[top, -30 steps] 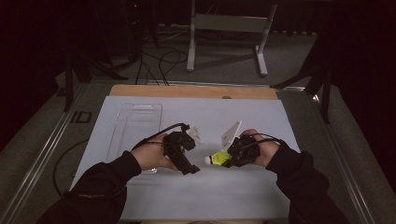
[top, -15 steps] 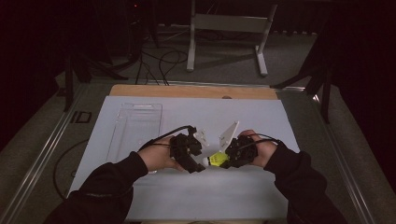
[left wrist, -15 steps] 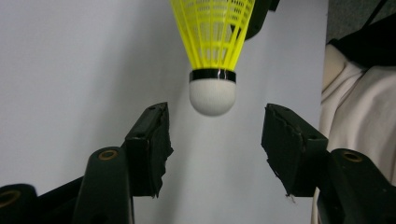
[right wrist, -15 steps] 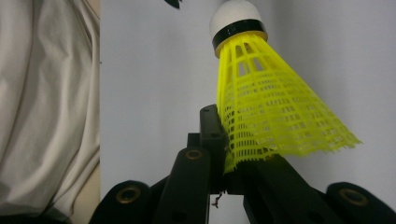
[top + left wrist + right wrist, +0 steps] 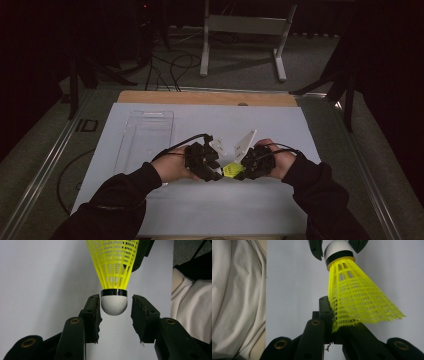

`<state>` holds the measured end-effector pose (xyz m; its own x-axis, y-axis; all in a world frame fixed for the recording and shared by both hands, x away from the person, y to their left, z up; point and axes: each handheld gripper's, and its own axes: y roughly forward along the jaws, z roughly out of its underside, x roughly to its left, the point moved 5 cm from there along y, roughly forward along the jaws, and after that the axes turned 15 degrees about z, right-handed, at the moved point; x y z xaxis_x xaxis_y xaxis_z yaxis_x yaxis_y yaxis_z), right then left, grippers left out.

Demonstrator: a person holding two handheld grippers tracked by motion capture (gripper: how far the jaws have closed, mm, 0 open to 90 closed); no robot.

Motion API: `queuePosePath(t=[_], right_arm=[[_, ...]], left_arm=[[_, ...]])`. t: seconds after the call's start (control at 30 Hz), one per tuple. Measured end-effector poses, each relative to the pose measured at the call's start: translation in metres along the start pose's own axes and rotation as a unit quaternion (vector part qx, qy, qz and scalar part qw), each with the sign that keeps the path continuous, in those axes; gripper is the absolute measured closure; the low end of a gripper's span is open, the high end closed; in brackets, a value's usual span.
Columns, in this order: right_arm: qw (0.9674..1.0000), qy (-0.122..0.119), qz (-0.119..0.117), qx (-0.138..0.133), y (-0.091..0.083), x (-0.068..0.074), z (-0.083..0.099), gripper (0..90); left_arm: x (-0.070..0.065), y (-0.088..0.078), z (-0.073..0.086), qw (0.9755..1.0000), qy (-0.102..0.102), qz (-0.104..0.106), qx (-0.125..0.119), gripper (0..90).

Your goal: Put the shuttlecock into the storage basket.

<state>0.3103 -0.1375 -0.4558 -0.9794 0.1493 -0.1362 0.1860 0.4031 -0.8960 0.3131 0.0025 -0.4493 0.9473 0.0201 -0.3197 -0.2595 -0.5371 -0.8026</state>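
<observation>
Right tool [image 5: 332,322] pinches shuttlecock [image 5: 359,297] skirt; left tool [image 5: 114,315] closing around its cork

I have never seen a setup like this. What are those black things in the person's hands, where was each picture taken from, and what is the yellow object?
A person sits at a table and holds a hand tool with two black jaws in each hand. One picture comes from a camera above, looking down on the white sheet that covers the table. The other two come from small cameras riding on the tools, looking along the jaws.

The yellow object is a plastic shuttlecock. The right gripper is shut on the rim of its yellow skirt. The left gripper has just been closing around the white rounded cork; one jaw seems to meet it, the other shows a small gap, so it is not yet clamped. It looks like a handover from one tool to the other.

A clear plastic tray lies on the sheet, to the left.
</observation>
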Motion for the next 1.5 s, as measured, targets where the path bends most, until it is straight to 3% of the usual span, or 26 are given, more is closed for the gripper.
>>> queuePosePath(t=[0.47, 0.77, 0.83, 0.93, 1.0, 1.13, 1.17, 1.2, 1.5], right_arm=[[1.0000, 0.003, 0.007, -0.001, 0.000, -0.001, 0.000, 89.7], [1.0000, 0.003, 0.000, 0.000, 0.004, 0.002, -0.002, 89.2], [1.0000, 0.003, 0.003, -0.002, 0.005, 0.001, -0.002, 88.3], [0.9999, 0.010, 0.008, -0.007, 0.005, 0.000, -0.002, 81.5], [0.9997, 0.019, 0.012, -0.004, 0.007, 0.000, -0.001, 62.5], [0.9991, 0.021, 0.036, 0.010, 0.011, 0.002, 0.004, 45.9], [0.9991, 0.021, 0.036, 0.010, 0.011, 0.002, 0.004, 45.9], [0.9984, 0.026, 0.050, 0.000, 0.010, 0.000, 0.005, 38.5], [0.9959, 0.028, 0.081, -0.027, 0.002, -0.003, 0.007, 21.8]], left_arm=[[0.003, -0.001, 0.002, 1.0000, -0.004, 0.002, -0.005, 65.3], [0.003, 0.001, 0.005, 0.9998, -0.009, 0.013, 0.011, 66.6], [0.004, 0.000, 0.005, 0.9999, -0.007, 0.005, 0.011, 66.7], [0.005, -0.001, 0.005, 0.9998, -0.009, 0.005, 0.015, 66.8], [0.007, -0.003, 0.006, 0.9998, -0.009, 0.006, 0.015, 66.8], [0.012, -0.007, 0.009, 0.9997, -0.011, 0.000, 0.024, 66.8], [0.012, -0.007, 0.009, 0.9997, -0.011, 0.000, 0.024, 66.8], [0.013, -0.008, 0.010, 0.9996, -0.012, -0.006, 0.027, 66.8], [0.011, -0.013, 0.015, 0.9990, -0.012, 0.001, 0.042, 66.7]])
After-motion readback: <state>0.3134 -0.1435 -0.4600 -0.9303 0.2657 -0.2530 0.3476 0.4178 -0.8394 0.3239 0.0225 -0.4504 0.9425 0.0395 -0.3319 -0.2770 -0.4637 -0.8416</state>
